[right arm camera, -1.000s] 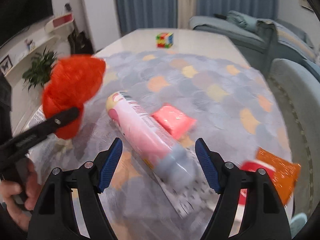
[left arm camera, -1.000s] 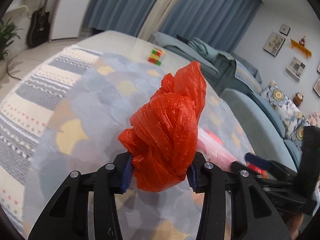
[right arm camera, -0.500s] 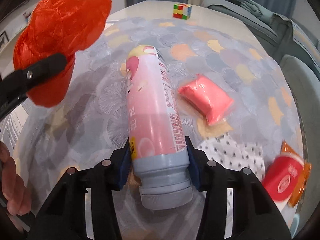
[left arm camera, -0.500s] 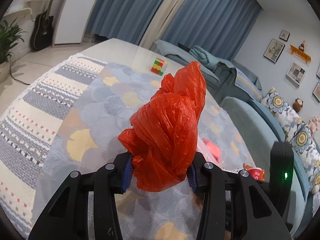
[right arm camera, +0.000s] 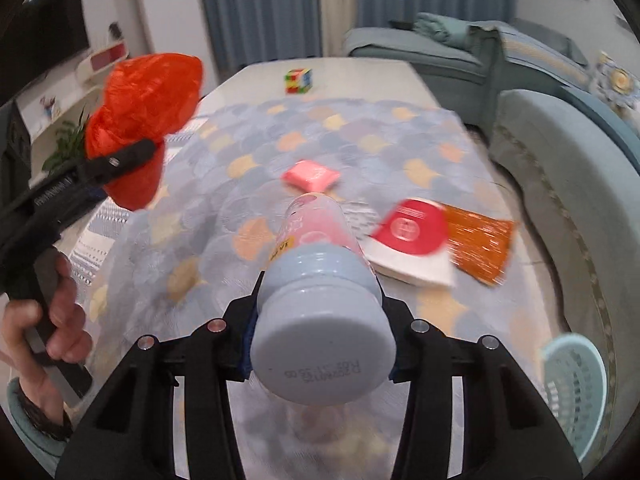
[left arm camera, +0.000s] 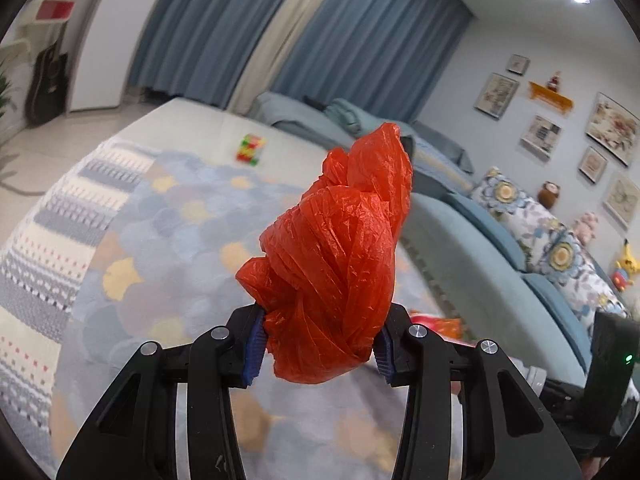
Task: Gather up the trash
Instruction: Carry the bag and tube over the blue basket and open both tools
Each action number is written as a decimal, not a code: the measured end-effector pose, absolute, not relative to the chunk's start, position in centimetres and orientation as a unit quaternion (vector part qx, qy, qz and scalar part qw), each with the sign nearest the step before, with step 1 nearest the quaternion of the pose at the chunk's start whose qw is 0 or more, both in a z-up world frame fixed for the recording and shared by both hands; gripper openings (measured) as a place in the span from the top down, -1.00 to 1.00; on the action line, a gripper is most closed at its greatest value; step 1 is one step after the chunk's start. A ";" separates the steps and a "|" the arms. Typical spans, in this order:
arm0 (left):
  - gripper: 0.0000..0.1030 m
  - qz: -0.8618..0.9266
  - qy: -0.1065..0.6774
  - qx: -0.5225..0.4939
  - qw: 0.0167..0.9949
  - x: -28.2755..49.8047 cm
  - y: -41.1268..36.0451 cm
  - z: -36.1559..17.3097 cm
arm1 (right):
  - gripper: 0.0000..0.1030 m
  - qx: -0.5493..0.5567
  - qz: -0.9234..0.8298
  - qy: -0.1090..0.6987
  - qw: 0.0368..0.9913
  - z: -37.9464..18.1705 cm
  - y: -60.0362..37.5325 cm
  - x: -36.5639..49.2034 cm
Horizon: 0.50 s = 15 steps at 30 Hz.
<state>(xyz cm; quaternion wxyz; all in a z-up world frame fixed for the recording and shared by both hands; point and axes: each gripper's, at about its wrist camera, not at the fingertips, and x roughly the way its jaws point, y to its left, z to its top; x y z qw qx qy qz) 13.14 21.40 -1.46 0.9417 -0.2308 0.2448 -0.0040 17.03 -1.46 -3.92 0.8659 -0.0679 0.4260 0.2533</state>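
Patterned tablecloth [right arm camera: 360, 128] on table, pink packet [right arm camera: 310, 176], red cup [right arm camera: 412, 232], orange wrapper [right arm camera: 480, 244], puzzle cube [right arm camera: 298, 81]

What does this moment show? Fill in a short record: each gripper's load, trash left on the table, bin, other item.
left gripper: shut on red plastic bag
right gripper: jaws just closed; shut on pink bottle
left on table: pink packet; red cup; orange wrapper
bin: light blue basket, lower right
other: puzzle cube, far end
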 end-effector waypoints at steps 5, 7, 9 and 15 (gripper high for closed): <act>0.19 -0.043 0.231 -0.207 0.950 12.1 16.8 2.9 | 0.17 -0.032 0.233 0.407 0.883 -1.3 -7.5 14.7; 0.19 -0.060 0.228 -0.196 0.952 11.9 14.7 4.3 | 0.17 -0.018 0.220 0.399 0.890 -0.5 -9.8 14.1; 0.19 -0.087 0.227 -0.190 0.951 11.7 11.7 5.6 | 0.17 -0.005 0.205 0.392 0.897 0.2 -12.4 13.5; 0.19 -0.149 0.238 -0.159 0.946 12.1 2.5 7.6 | 0.17 0.026 0.139 0.379 0.915 1.5 -21.6 11.8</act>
